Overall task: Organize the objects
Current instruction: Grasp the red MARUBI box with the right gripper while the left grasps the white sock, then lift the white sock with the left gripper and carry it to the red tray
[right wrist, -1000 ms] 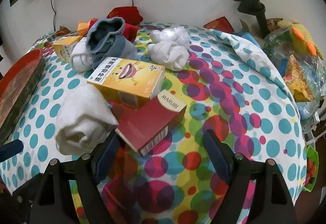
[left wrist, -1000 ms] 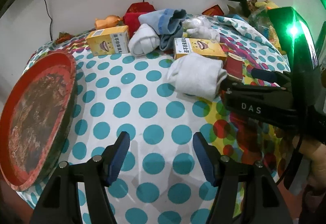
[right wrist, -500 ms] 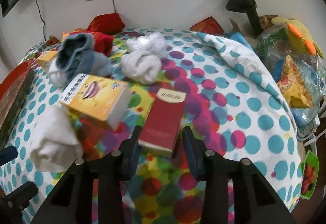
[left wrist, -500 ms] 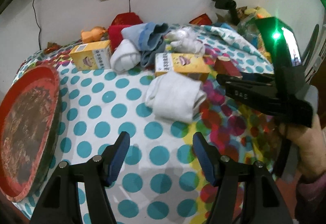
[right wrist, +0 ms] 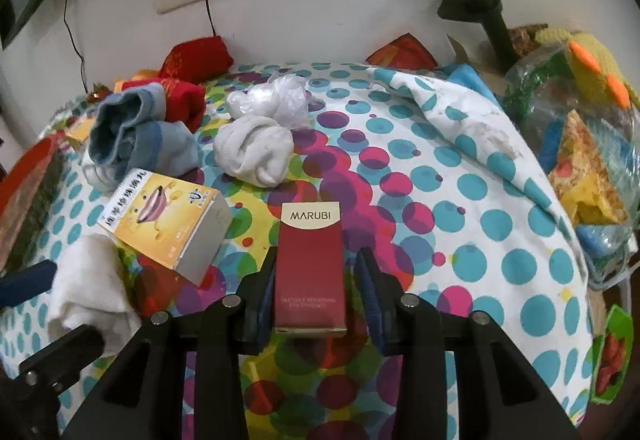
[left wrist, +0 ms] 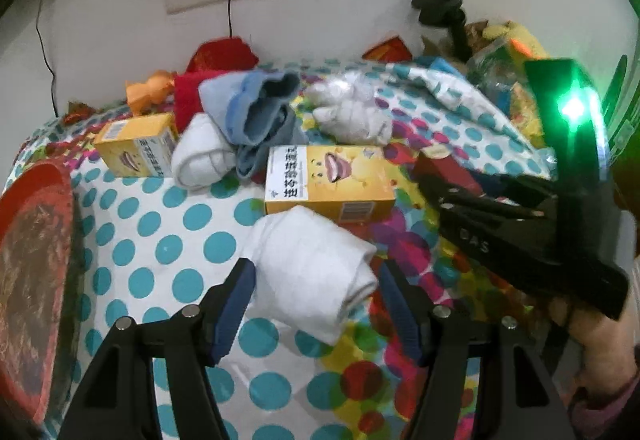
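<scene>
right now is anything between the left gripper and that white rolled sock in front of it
Nothing visible is. The white rolled sock already lies between the open fingers of the left gripper, pads not pressing on it. The yellow box sits just behind the sock, beyond the fingertips.

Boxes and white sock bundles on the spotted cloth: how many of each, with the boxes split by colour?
Yellow boxes: 2
Dark red box: 1
White sock bundles: 3
Total: 6
</scene>
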`<state>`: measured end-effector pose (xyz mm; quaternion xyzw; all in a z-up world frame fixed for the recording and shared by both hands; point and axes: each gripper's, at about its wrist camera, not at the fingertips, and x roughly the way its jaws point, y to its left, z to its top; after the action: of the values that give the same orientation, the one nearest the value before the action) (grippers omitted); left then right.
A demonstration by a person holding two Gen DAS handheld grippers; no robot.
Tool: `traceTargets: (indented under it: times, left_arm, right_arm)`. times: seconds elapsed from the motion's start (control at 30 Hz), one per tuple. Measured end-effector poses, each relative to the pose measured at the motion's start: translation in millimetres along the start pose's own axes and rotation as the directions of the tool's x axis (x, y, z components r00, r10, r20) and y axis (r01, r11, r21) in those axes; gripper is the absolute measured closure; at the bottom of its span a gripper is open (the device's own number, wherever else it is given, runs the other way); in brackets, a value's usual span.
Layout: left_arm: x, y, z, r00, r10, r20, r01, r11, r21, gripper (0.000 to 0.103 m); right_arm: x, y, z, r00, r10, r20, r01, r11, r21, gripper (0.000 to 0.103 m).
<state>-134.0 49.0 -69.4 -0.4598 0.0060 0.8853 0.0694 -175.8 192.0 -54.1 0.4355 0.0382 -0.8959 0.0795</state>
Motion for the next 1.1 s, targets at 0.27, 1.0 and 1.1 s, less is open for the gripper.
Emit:
traceTargets:
  times: [0.27, 1.0, 1.1]
  left_arm:
    - [22, 6, -3, 1.000, 0.029, -0.005, -0.029, 0.999, 0.015, 0.036]
    - [32, 12, -5, 0.999, 0.030, 0.036, -0.029, 0.999, -0.027, 0.025]
    - [28, 9, -8, 0.999, 0.009, 0.046, -0.008, 1.000, -0.017, 0.041]
  right_arm:
    - [2, 1, 2, 1.000, -0.005, -0.002, 0.005, 1.000, -0.013, 0.067]
    - [3, 2, 3, 1.000, -0.013, -0.002, 0.013, 1.000, -0.020, 0.069]
    - [3, 3, 3, 1.000, -0.014, -0.001, 0.014, 1.000, -0.015, 0.072]
